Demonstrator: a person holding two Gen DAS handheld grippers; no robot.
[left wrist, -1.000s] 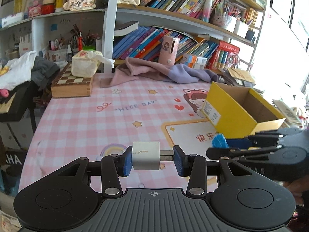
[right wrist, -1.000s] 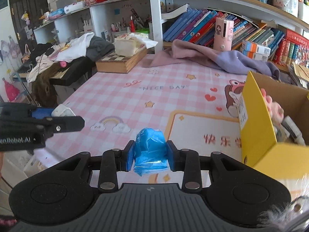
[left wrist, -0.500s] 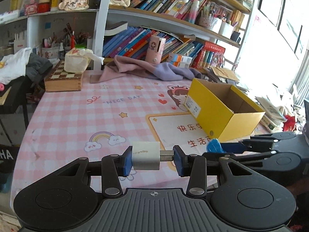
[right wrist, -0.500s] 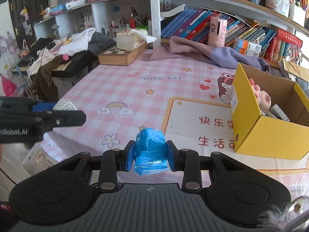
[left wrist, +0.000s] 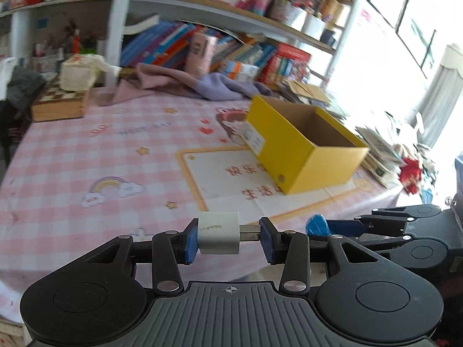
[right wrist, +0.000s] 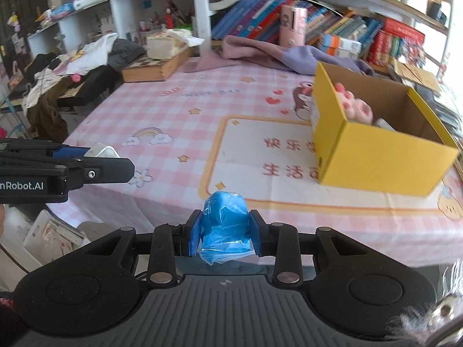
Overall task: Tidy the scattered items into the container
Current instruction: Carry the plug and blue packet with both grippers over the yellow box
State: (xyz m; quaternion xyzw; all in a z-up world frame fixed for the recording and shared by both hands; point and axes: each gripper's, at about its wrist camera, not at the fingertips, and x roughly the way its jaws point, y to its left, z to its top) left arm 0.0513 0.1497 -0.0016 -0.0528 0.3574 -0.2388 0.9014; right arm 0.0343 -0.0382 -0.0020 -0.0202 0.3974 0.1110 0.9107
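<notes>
My left gripper (left wrist: 228, 238) is shut on a white charger plug (left wrist: 219, 232), held over the table's near edge. It also shows in the right wrist view (right wrist: 86, 156) at the left. My right gripper (right wrist: 225, 232) is shut on a crumpled blue plastic packet (right wrist: 225, 225), held off the near table edge. That packet also shows in the left wrist view (left wrist: 317, 225). The open yellow box (left wrist: 301, 150) stands on the table's right side, ahead of both grippers; in the right wrist view the box (right wrist: 373, 156) holds a pink toy (right wrist: 354, 105) and other items.
The pink checked tablecloth (right wrist: 179, 121) covers the table. A wooden chess box (left wrist: 60, 102) with a tissue pack stands at the far left. Purple cloth (left wrist: 202, 84) lies along the back edge under the bookshelves. Clothes are piled at the left (right wrist: 75, 66).
Both grippers have pulled back from the table and risen, so the yellow box now lies farther ahead. Each keeps its hold on its item.
</notes>
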